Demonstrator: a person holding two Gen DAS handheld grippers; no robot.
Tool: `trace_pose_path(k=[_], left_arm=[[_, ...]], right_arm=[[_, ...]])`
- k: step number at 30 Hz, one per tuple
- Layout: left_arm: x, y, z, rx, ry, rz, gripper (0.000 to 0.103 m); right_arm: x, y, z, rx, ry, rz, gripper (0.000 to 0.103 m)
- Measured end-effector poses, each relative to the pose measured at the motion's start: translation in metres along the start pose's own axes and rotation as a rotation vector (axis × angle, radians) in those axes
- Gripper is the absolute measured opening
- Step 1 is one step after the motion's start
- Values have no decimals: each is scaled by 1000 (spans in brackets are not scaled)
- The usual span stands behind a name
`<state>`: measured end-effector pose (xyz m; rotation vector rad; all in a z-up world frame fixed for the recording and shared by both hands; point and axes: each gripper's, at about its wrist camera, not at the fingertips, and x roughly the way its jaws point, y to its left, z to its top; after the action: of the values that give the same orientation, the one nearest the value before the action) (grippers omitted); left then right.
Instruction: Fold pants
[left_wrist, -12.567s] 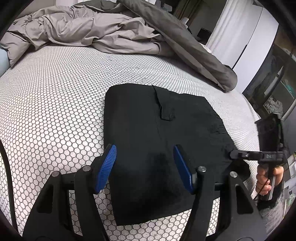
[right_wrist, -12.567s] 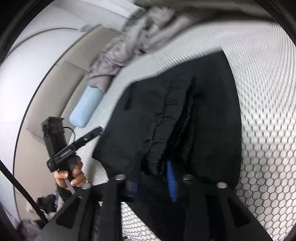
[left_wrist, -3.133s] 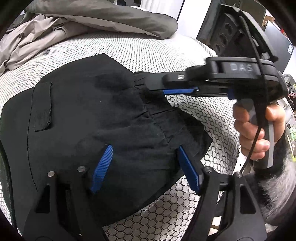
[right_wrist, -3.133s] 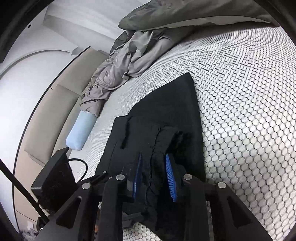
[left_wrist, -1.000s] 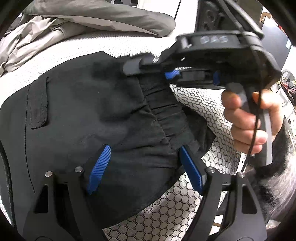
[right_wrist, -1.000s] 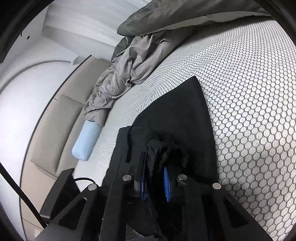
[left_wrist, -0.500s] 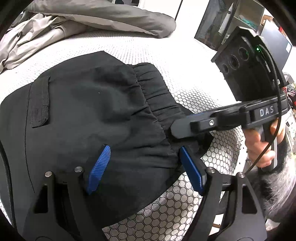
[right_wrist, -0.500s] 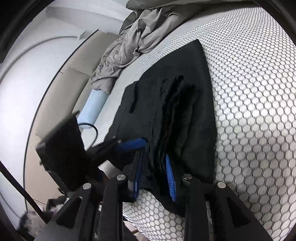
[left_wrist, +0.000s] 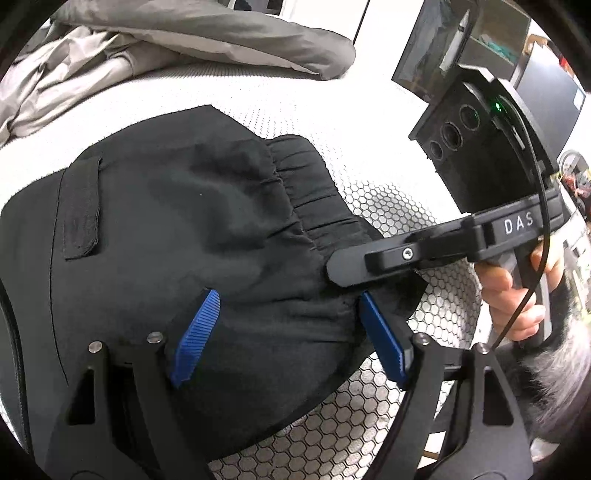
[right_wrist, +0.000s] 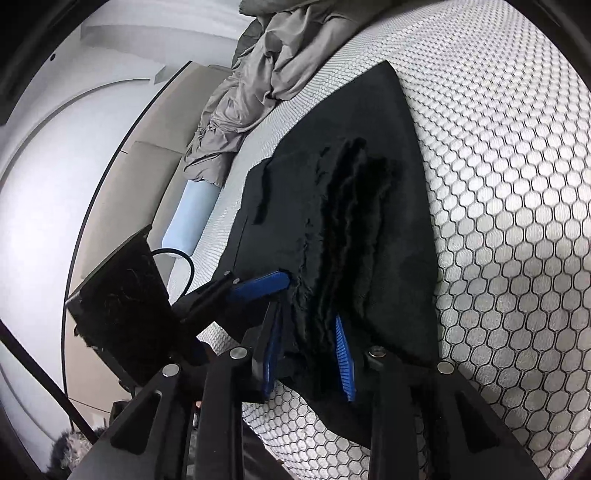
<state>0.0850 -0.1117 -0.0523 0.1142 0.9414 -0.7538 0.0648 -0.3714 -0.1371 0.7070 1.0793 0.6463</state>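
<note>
Pants (left_wrist: 177, 229), black and folded, lay across the middle of the frame on the honeycomb-patterned bed (left_wrist: 391, 199). The left gripper (left_wrist: 288, 332) hung over them, fingers wide apart. At centre right, the right gripper (right_wrist: 308, 350) straddled the gathered waistband (left_wrist: 306, 206), fingers slightly parted, not pinching.

Both views are evenly and fairly brightly lit, with soft shadows. Strong fisheye bending curves straight lines, and a black ring closes off the corners. The pants (left_wrist: 177, 229) are so dark that their folds nearly vanish (especially in the right wrist view). The white wall (right_wrist: 48, 155) is washed out. The sheet (right_wrist: 517, 184) stays sharp; nothing is visibly smeared.
</note>
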Motion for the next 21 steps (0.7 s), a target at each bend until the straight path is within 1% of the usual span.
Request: trace_pose_path(k=[1, 2, 3, 5, 6, 7, 8, 9, 10, 11, 13, 14, 16, 17, 18, 19, 20, 21], left_arm=[[0, -1, 1, 0, -2, 0, 77], [-1, -1, 1, -3, -4, -5, 77], [-3, 0, 1, -9, -8, -13, 77], [-10, 2, 2, -24, -24, -38, 79], [-16, 1, 2, -21, -37, -53, 79], [-18, -2, 1, -5, -45, -47, 79], [-18, -4, 1, 10, -45, -35, 80], [-14, -6, -1, 32, -31, -13, 80], [-5, -7, -3, 44, 1, 7, 80], [-1, -6, -5, 43, 12, 13, 81], [-4, -6, -4, 38, -4, 7, 81], [-8, -6, -2, 31, -5, -1, 81], [-23, -1, 0, 16, -33, -22, 81], [-33, 3, 0, 8, -59, -13, 81], [-41, 9, 1, 1, -80, 8, 81], [-48, 14, 2, -7, -96, 30, 81], [-57, 25, 1, -28, -118, 62, 81], [-66, 36, 0, -55, -137, 91, 81]], right_arm=[[-2, 2, -1, -8, -10, -10, 21], [-5, 4, -2, -14, -19, -18, 19], [-7, 7, -3, -16, -29, -5, 16], [-15, 16, -7, -26, -48, 23, 14], [-19, 17, -10, -20, -45, 22, 13], [-19, 13, -11, 1, -29, -8, 13], [-18, 7, -12, 16, -22, -82, 13], [-16, 3, -13, 17, -15, -138, 13], [-14, -2, -13, 35, -8, -143, 14], [-15, -4, -13, 51, -9, -125, 14], [-21, 3, -12, 23, -18, -123, 15], [-28, 8, -13, 8, -37, -117, 16], [-43, 14, -16, -20, -79, -112, 17], [-53, 15, -17, -31, -117, -119, 19], [-63, 16, -18, -40, -157, -152, 26], [-71, 16, -18, -48, -192, -204, 40], [-78, 14, -19, -49, -221, -238, 47], [-83, 11, -18, -42, -244, -258, 51]])
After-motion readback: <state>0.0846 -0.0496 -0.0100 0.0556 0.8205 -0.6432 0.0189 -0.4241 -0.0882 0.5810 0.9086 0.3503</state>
